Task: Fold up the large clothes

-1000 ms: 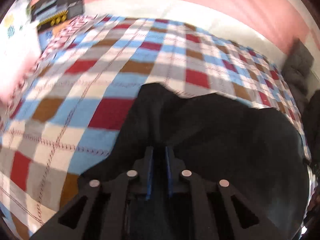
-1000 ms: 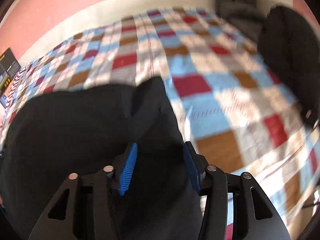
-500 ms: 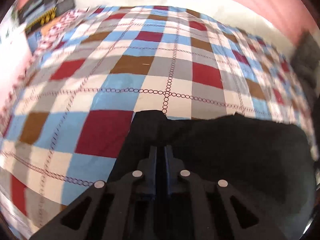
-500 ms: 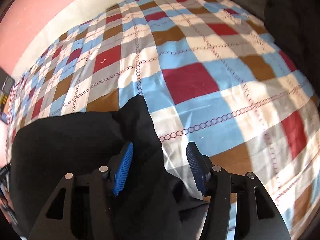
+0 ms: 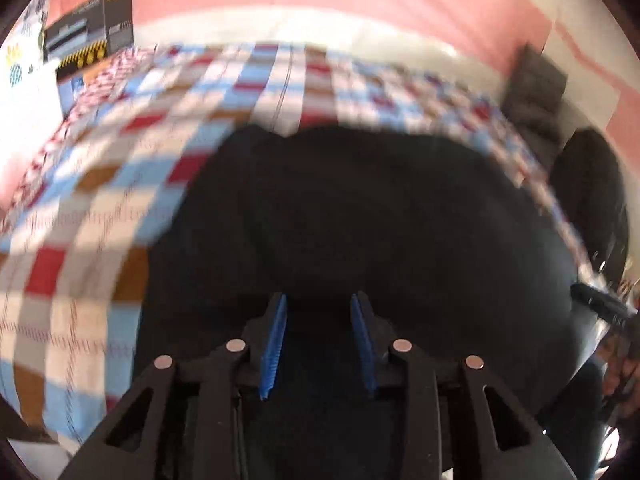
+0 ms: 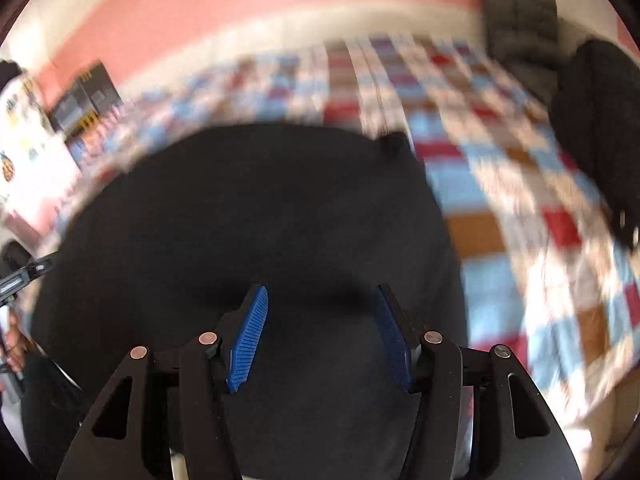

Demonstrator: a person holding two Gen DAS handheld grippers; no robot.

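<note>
A large black garment point(image 5: 360, 220) lies spread flat on a checked bedspread point(image 5: 80, 208); it also fills the right wrist view point(image 6: 260, 220). My left gripper point(image 5: 319, 304) is open and empty, raised above the garment's near part. My right gripper point(image 6: 320, 296) is open wider and empty, also above the garment's near part. The garment's far corners lie on the bedspread point(image 6: 520, 200). Both views are blurred by motion.
A dark box point(image 5: 88, 36) stands at the bed's far left corner. A grey cushion point(image 6: 520, 16) and another black clothing pile point(image 6: 596, 120) sit at the far right. A pink wall runs behind the bed. The other gripper shows at the right edge point(image 5: 600, 306).
My left gripper, shut on the garment's corner, has opened and let go. Both grippers have pulled back and up from the far edge; the garment now lies flat.
</note>
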